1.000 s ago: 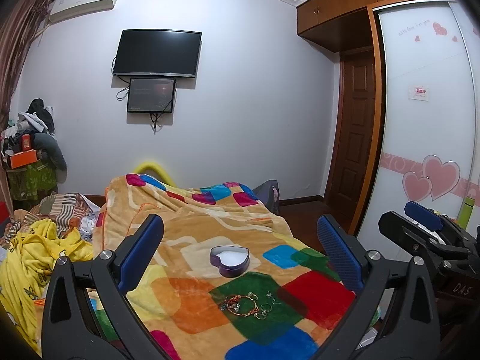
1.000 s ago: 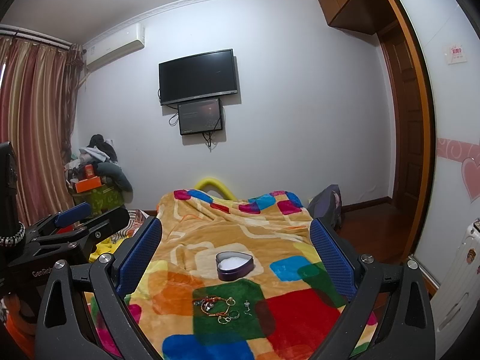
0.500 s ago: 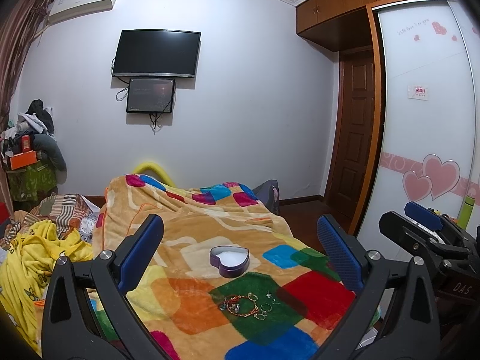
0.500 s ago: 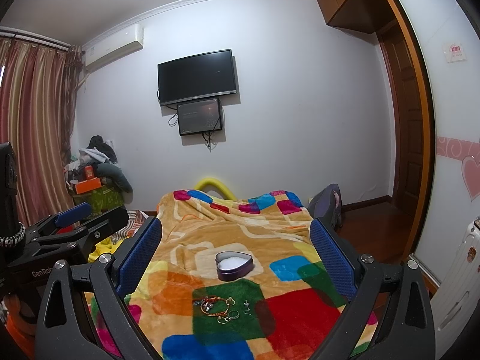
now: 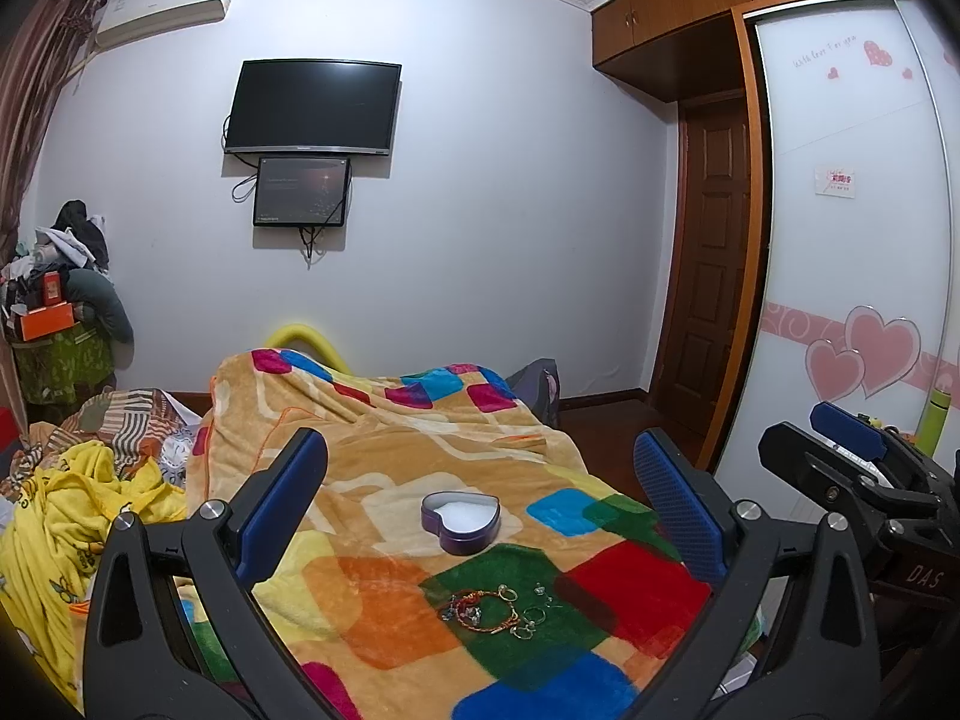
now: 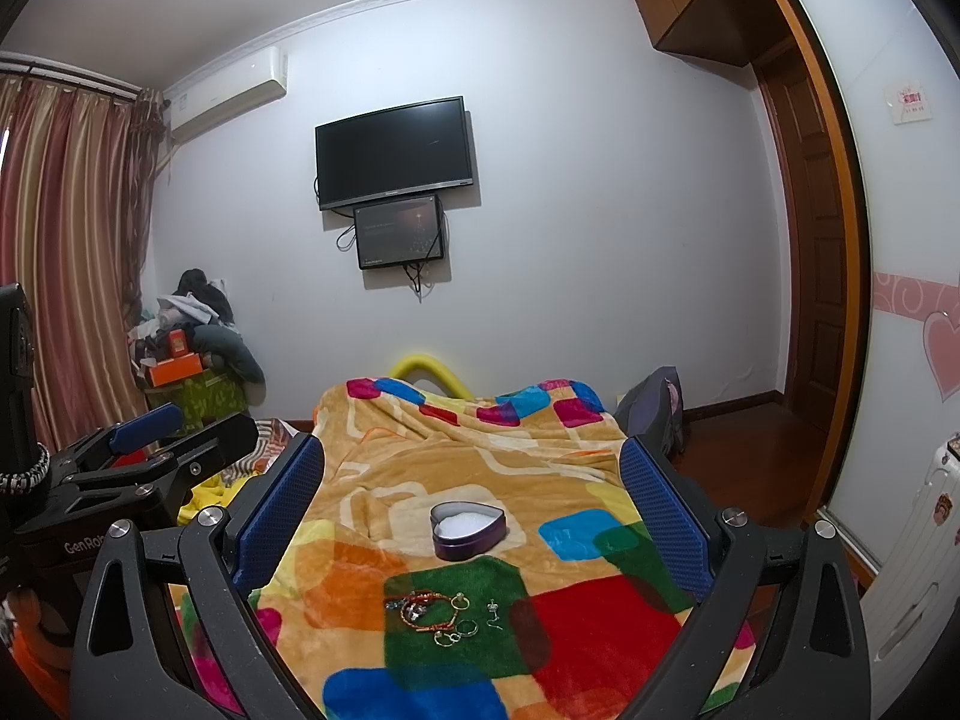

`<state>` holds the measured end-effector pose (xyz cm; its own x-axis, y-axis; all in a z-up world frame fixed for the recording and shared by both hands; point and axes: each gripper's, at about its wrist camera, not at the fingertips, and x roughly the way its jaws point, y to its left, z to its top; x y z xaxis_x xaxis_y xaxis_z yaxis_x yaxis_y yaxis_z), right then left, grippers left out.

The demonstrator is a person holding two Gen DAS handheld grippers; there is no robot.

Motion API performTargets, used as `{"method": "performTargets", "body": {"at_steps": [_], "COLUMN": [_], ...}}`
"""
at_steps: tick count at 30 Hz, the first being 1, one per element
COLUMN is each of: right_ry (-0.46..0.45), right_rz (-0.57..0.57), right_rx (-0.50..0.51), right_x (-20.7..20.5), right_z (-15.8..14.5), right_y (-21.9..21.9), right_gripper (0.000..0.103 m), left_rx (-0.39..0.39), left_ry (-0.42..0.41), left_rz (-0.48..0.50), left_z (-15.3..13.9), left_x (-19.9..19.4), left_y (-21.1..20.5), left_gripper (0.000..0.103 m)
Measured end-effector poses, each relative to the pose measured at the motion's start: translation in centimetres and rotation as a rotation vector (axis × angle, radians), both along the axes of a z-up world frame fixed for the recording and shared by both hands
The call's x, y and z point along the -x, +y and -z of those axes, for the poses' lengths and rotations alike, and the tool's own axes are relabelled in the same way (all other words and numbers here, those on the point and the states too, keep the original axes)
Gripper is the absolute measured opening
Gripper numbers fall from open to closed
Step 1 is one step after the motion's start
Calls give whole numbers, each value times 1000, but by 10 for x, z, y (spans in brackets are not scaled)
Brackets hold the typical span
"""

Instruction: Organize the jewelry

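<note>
I hold the left tool (image 5: 480, 516) with its jaws spread wide, empty, above the blanket (image 5: 384, 480). Ahead of both tools sits the open heart-shaped box (image 5: 461, 521); the jewelry pile (image 6: 441, 612) lies just nearer, between the fingers. The right tool (image 6: 471, 510) is likewise spread apart and empty.

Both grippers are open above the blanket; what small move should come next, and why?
Probably lower the right gripper toward the jewelry pile. Both it and the left gripper are open and empty, the pieces lie loose on the green patch, and the heart-shaped box behind them sits open.
</note>
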<state>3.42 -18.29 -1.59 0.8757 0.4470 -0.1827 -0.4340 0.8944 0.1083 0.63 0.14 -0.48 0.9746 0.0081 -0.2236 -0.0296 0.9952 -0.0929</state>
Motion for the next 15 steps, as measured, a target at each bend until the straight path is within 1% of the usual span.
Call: {"method": "performTargets", "body": {"at_steps": [9, 12, 15], "right_ry": [21, 47, 101], "right_rz": [9, 21, 35], "right_rx": [12, 30, 56], "right_x": [-6, -16, -31], "right_z": [5, 13, 27], "right_y": [0, -1, -1], "right_gripper": [98, 98, 98], "left_rx": [2, -5, -18], "left_ry": [16, 55, 109], "left_rz": [-1, -11, -27], "left_z": [5, 13, 26], "left_x": [-6, -17, -33], "left_y": [4, 7, 12], "left_gripper": [103, 103, 103]}}
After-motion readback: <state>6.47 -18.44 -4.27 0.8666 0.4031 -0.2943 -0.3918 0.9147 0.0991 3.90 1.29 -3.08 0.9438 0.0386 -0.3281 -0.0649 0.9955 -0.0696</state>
